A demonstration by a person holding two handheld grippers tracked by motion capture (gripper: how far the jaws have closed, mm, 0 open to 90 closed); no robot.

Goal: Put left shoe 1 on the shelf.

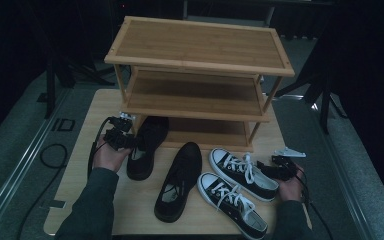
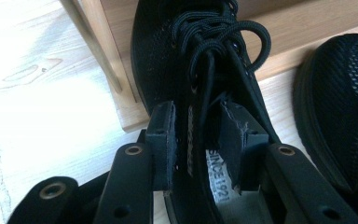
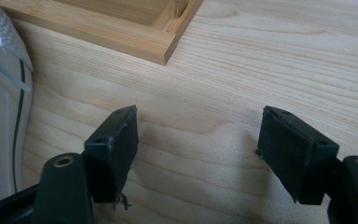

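Presently, the left gripper (image 2: 198, 140) sits at the collar of a black shoe (image 1: 147, 145), one jaw outside the shoe's side wall and the other inside its opening. The jaws stand partly apart with the wall between them; whether the pads press on it cannot be told for certain, and a gap shows beside the inner pad. That shoe lies directly ahead of the left gripper, its toe under the rack (image 1: 200, 65) and resting on the lowest shelf, its heel on the table (image 1: 80, 165).

Surroundings: a rack post (image 2: 98, 51) stands just ahead and to the left of the jaws, close beside the shoe. A second black shoe (image 1: 180, 182) lies near on the other side, apart from the held one; its mesh toe shows at the right edge of the left gripper view. Beyond it lie two black-and-white sneakers (image 1: 240, 187) side by side, between the second black shoe and the right gripper (image 1: 275, 167).

The right gripper rests low over bare table with its jaws wide apart and nothing between them. The rack's base corner (image 3: 165, 44) lies ahead of it, and a sneaker's white sole (image 3: 9, 70) lies just to its left.

Shoe condition: black mesh upper, black laces looped and tied, a white insole label printed "SINCE 1921".
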